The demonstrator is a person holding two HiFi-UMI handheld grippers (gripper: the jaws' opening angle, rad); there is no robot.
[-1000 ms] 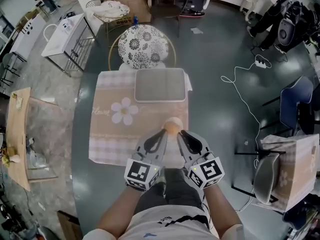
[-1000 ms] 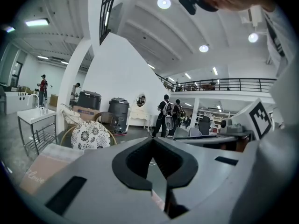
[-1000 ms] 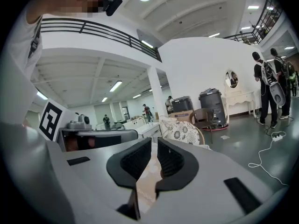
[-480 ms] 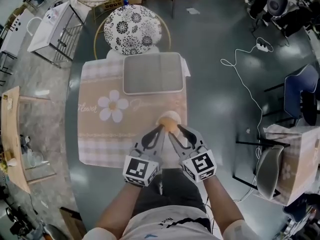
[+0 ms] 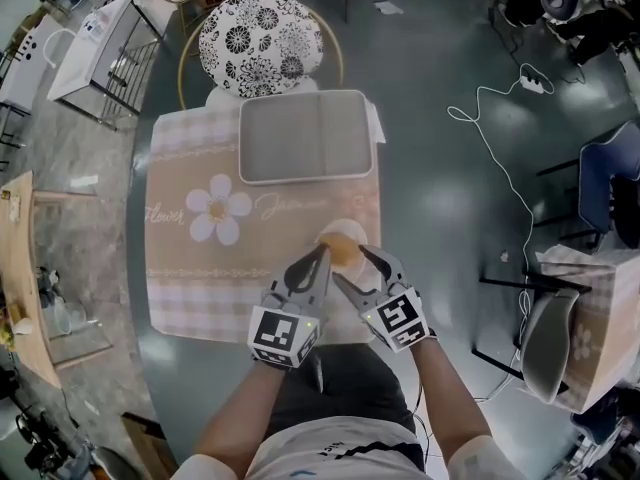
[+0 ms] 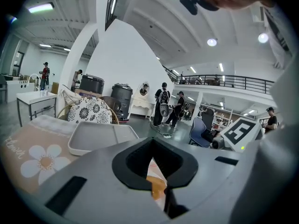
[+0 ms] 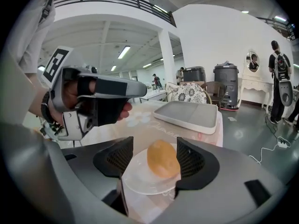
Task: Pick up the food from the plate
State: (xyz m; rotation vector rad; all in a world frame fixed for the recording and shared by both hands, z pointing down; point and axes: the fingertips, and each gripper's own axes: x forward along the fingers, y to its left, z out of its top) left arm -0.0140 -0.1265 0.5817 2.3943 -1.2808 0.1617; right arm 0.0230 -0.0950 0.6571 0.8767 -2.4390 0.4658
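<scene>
A round yellow-orange piece of food (image 5: pixel 342 248) (image 7: pixel 162 158) rests on a small white plate (image 5: pixel 328 231) (image 7: pixel 140 181) at the near right of the tablecloth. My right gripper (image 5: pixel 352 265) (image 7: pixel 154 157) stands open with the food between its two black pads; its jaws have just been opening, and neither pad visibly presses on the food. My left gripper (image 5: pixel 314 261) (image 6: pixel 156 190) hovers just left of the plate, jaws together and empty; a sliver of the food (image 6: pixel 158 185) shows past them. It also appears at the left of the right gripper view, as the left gripper (image 7: pixel 93 101).
A grey rectangular tray (image 5: pixel 305 136) (image 7: pixel 187 115) (image 6: pixel 100 136) lies at the far end of the beige flowered tablecloth (image 5: pixel 215 213). Behind the table stands a chair with a black-and-white patterned cushion (image 5: pixel 262 38). A cable (image 5: pixel 500 168) runs over the floor to the right.
Both grippers have sunk toward the plate. The right gripper's jaws, together a second ago, now stand spread on either side of the food.
</scene>
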